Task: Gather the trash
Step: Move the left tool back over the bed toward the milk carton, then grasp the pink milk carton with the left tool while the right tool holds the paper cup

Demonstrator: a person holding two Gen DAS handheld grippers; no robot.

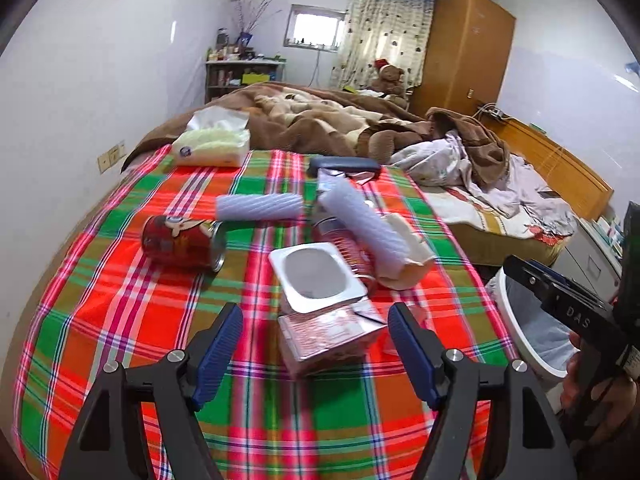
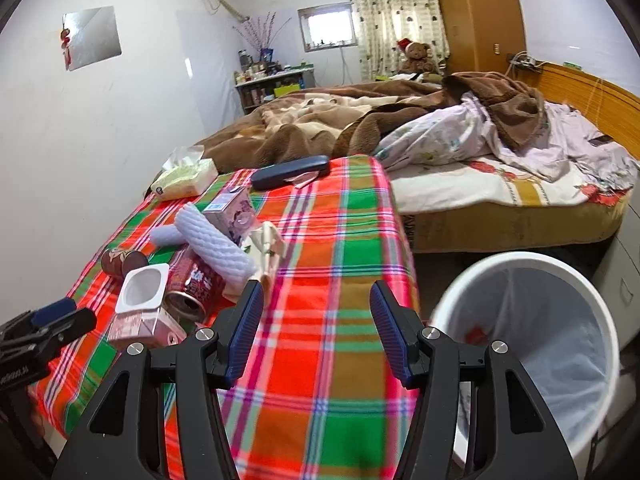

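Beside the plaid cloth's (image 2: 320,344) edge, bin (image 2: 456,280) stands clear.

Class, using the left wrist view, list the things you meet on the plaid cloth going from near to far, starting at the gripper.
Pink carton → white plastic cup → red can → dark blue case → tissue pack.

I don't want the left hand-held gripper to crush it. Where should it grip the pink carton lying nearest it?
Probably across the pink carton's two long flat sides, mid-body, coming from the near edge of the plaid cloth. It lies flat between the left hand-held gripper's open fingers, its top under the white cup.
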